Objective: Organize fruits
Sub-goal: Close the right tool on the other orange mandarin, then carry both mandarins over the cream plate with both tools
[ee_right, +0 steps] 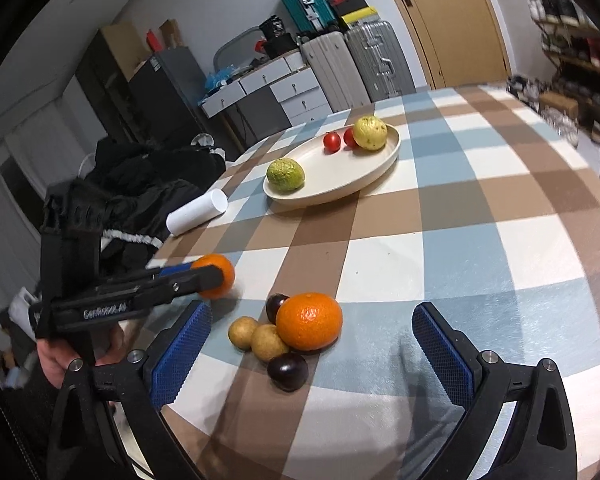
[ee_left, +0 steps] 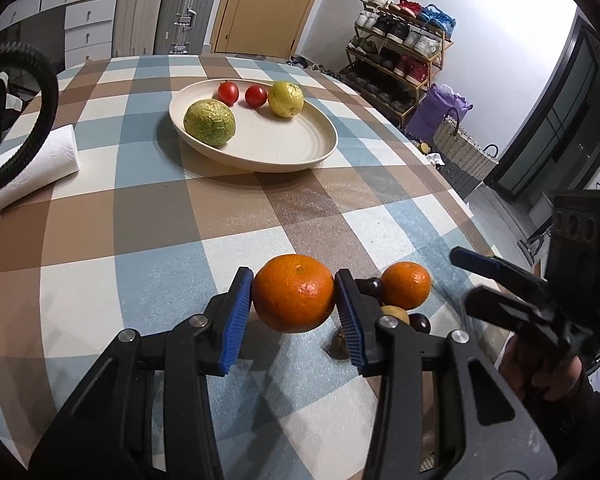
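Orange (ee_left: 293, 292) pinched in left hand-held gripper (ee_left: 294, 312), likely bound for plate (ee_left: 300, 152); right hand-held gripper (ee_right: 312, 356) spread wide over remaining fruit pile (ee_right: 288, 336).

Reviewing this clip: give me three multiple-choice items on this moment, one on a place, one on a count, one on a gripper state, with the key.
1. Where does the green fruit lie?
A. in the cream plate
B. on the paper towel roll
C. in the loose pile

2. How many red tomatoes are in the plate?
A. one
B. two
C. four

3. What is the left gripper doing?
A. open over the cloth
B. shut on nothing
C. shut on an orange

Key: 1 A, it rests inside the plate's rim. 2 B, two tomatoes sit at the far side. 3 C, both blue fingers press the orange's sides.
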Available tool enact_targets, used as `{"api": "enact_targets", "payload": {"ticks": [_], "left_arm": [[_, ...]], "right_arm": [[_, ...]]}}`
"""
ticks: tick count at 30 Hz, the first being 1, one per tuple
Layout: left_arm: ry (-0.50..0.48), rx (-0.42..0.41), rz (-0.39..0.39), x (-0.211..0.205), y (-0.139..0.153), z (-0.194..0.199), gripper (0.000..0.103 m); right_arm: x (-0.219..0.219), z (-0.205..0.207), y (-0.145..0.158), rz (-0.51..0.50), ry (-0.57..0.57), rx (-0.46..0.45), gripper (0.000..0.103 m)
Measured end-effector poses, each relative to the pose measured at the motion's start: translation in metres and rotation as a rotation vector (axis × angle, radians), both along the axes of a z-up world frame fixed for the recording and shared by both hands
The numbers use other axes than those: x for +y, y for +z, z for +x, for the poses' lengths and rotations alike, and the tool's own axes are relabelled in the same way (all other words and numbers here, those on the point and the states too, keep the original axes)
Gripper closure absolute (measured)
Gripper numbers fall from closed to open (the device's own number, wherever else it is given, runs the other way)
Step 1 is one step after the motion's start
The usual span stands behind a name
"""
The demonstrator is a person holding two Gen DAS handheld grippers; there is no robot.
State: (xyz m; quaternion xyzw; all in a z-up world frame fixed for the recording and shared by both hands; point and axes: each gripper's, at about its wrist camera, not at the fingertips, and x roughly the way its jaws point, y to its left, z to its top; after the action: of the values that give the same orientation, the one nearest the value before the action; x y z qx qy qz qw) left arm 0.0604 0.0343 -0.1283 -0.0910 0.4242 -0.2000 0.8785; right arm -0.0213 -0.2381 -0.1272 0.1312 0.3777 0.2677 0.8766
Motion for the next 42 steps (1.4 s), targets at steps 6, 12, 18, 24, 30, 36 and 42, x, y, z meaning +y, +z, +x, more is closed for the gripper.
{"api": "enact_targets", "payload": {"ticks": [6, 12, 18, 24, 30, 36, 42], "left_arm": [[-0.003, 0.011, -0.033, 0.009, 0.001, -0.006, 0.064], [0.005, 0.010, -0.039, 0.014, 0.002, -0.008, 0.064], [0.008, 0.008, -0.036, 0.016, 0.003, -0.009, 0.064], [0.011, 0.021, -0.050, 0.017, 0.001, -0.007, 0.064], [0.011, 0.021, -0.049, 0.017, 0.001, -0.007, 0.064], [0.011, 0.052, -0.083, 0.019, -0.002, -0.004, 0.064], [0.023, 0.044, -0.079, 0.021, 0.002, 0.000, 0.064]], "right_arm": [[0.005, 0.010, -0.004, 0.049, 0.025, 0.049, 0.004], [0.016, 0.017, -0.012, 0.073, 0.064, 0.101, 0.019], [0.016, 0.018, -0.015, 0.042, 0.044, 0.106, 0.062], [0.010, 0.019, -0.020, 0.071, 0.040, 0.132, 0.063], [0.013, 0.019, -0.020, 0.056, 0.057, 0.130, 0.063], [0.014, 0.017, -0.021, 0.059, 0.065, 0.123, 0.063], [0.004, 0.018, -0.021, 0.110, 0.047, 0.120, 0.064]]}}
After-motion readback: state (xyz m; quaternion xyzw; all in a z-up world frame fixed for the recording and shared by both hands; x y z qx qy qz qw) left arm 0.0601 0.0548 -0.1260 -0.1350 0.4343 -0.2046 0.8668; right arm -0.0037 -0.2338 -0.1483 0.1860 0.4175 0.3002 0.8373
